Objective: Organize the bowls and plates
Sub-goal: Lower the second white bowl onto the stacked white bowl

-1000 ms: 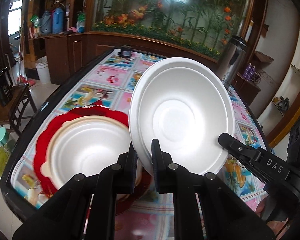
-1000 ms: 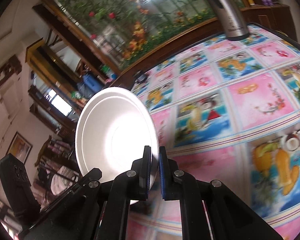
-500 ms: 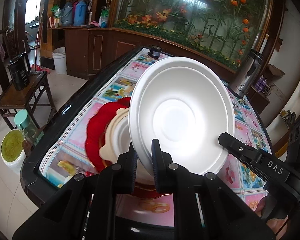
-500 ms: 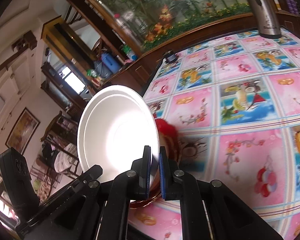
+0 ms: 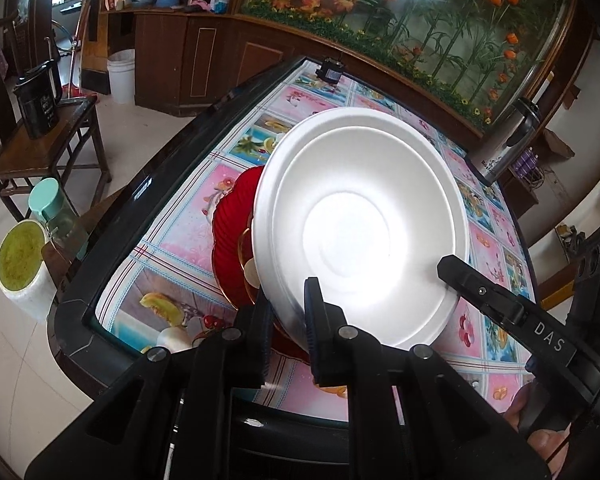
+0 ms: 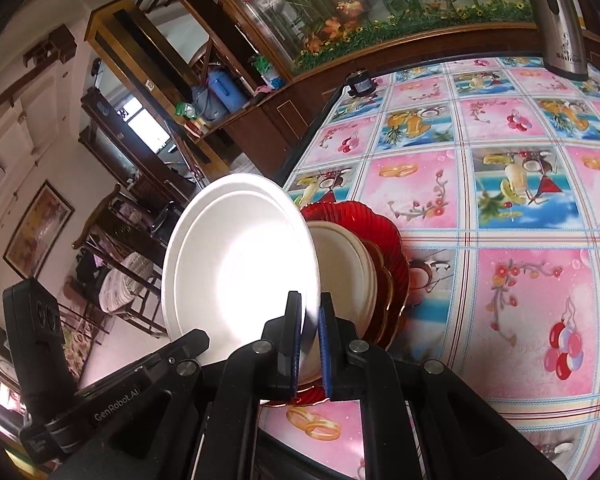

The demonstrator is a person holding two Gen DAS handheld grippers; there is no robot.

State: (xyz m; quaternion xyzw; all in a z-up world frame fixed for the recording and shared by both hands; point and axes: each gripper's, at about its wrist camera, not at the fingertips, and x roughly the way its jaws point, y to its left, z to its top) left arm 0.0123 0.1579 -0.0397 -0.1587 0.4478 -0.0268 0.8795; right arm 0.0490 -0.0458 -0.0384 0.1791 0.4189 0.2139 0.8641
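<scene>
Bowl: white foam bowl (image 5: 360,236), tilted on edge, held in the air over table's near-left corner, above the red plate stack.
L gripper (image 5: 288,316): jaws nearly closed, clamped on bowl's lower rim.
R gripper (image 6: 310,332): jaws nearly closed, pinching same bowl's rim (image 6: 240,256).
Stack: red scalloped plate (image 6: 384,232) on table w/ cream bowl (image 6: 340,264) in it, just behind held bowl.
Table: fruit-print cloth (image 6: 500,200).
Far end: steel thermos (image 6: 556,16) upright.

My foam bowl (image 5: 364,232) tilts above the table (image 6: 520,288), in front of a plate (image 6: 388,240) carrying another bowl (image 6: 340,264); a thermos (image 6: 556,20) stands far behind.
</scene>
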